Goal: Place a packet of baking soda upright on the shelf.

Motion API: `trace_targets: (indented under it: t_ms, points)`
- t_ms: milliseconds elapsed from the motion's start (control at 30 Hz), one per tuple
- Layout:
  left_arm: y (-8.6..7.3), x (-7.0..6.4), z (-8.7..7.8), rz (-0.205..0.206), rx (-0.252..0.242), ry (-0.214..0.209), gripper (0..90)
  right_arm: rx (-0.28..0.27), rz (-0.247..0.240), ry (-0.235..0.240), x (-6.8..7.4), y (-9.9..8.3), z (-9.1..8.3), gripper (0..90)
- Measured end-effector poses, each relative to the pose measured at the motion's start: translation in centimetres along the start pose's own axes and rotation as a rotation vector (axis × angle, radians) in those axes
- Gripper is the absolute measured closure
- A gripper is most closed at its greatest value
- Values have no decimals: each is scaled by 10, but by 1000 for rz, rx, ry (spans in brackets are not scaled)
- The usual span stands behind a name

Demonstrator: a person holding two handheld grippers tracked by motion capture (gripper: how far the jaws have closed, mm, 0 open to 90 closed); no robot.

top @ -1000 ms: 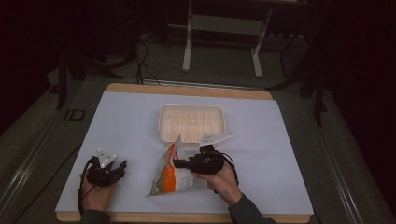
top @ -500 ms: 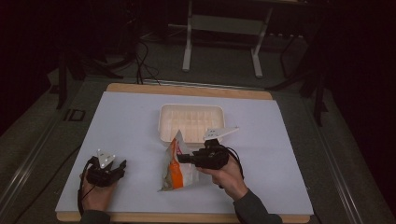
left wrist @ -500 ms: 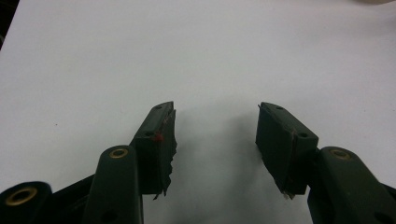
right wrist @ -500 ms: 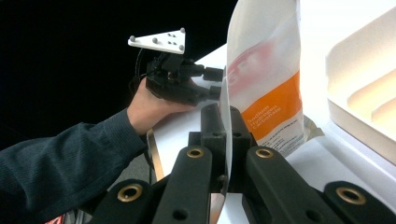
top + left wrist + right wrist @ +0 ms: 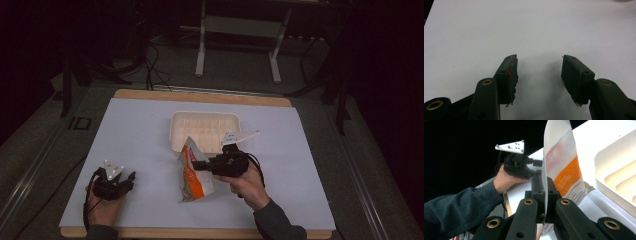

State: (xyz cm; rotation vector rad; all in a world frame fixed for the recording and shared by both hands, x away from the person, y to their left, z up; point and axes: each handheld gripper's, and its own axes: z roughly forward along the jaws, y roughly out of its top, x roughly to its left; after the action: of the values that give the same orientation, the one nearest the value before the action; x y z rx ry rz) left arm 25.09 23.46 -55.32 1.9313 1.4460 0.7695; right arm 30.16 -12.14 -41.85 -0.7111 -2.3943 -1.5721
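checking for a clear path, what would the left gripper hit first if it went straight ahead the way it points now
Probably nothing soon: the left gripper, jaws open, faces bare white table cover. A pale edge at the top right of its view, likely the white tray, sits off to the side, though depth is unclear.

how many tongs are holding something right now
1. The right tongs are shut on the edge of the orange-and-white bag, near the white tray. The left tongs are open above bare table, holding nothing.

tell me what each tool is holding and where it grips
The right tool pinches the orange-and-white pouch by its edge. The left tool is open, holding nothing.
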Motion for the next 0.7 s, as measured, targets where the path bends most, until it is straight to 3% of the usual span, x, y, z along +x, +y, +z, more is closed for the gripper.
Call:
trace_targets:
  t_ms: [700]
  points:
    - [0,0,0,-2,-1,-1,464,-49,5,12,2,15,-9,900]
